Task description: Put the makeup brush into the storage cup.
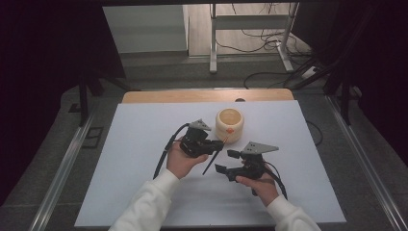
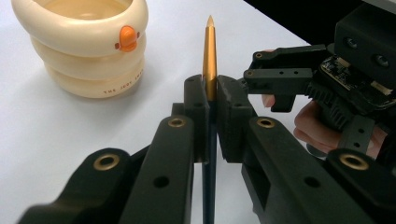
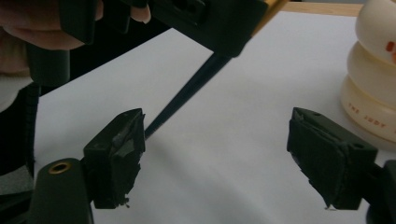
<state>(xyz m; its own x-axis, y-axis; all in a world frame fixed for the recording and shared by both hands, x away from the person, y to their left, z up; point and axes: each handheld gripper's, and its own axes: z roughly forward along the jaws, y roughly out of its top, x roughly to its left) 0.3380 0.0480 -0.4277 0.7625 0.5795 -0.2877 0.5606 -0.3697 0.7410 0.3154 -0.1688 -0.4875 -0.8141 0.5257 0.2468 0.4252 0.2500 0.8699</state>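
Pen (image 2: 209, 56), dark-bodied with a gold tapered end, sits clamped between the closed jaws of the left tool (image 1: 217, 144), gold tip pointing toward twelve o'clock and up, dark tail (image 1: 210, 164) slanting down toward six over the white tabletop (image 1: 134, 144). Held near its middle this way, it seems poised to be dropped tip-first into the cream duck-faced holder (image 1: 229, 125), which stands just beyond at about one o'clock. Farther right, the right tool (image 1: 228, 161) hangs with jaws spread wide and empty, facing the pen's tail, probably ready to steady or take it.
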